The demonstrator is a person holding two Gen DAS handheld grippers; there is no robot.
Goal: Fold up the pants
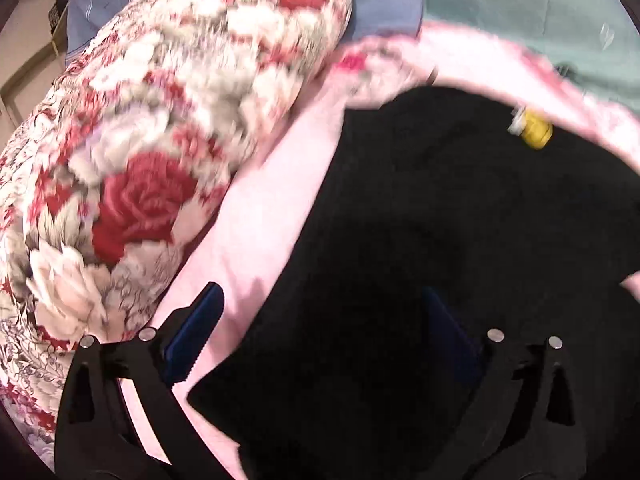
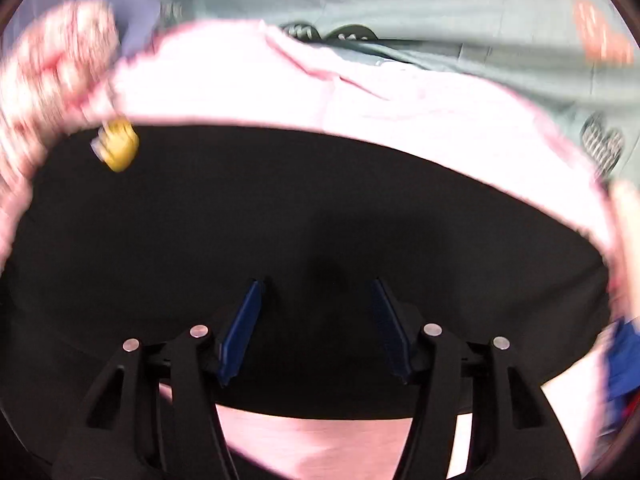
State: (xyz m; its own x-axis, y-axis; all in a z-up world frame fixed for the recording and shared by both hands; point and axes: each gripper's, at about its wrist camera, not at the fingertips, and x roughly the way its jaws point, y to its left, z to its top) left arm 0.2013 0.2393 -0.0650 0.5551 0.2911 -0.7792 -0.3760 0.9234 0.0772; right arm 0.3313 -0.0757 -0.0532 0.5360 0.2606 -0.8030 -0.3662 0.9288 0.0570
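Black pants (image 1: 440,240) lie spread on a pink cloth (image 1: 264,220); they also fill the middle of the right wrist view (image 2: 280,220). A small yellow tag or toggle (image 1: 534,131) sits at their far edge, also in the right wrist view (image 2: 120,148). My left gripper (image 1: 324,300) is open, its left finger over the pink cloth and its right finger over the pants, holding nothing. My right gripper (image 2: 318,284) is open just above the pants near their front edge, holding nothing. Both views are motion-blurred.
A thick rose-print quilt (image 1: 140,160) is bundled at the left, touching the pink cloth. A teal sheet with printed hearts (image 2: 460,12) lies beyond the cloth. A blue fabric (image 1: 384,8) shows behind the quilt. Something blue (image 2: 622,360) sits at the right edge.
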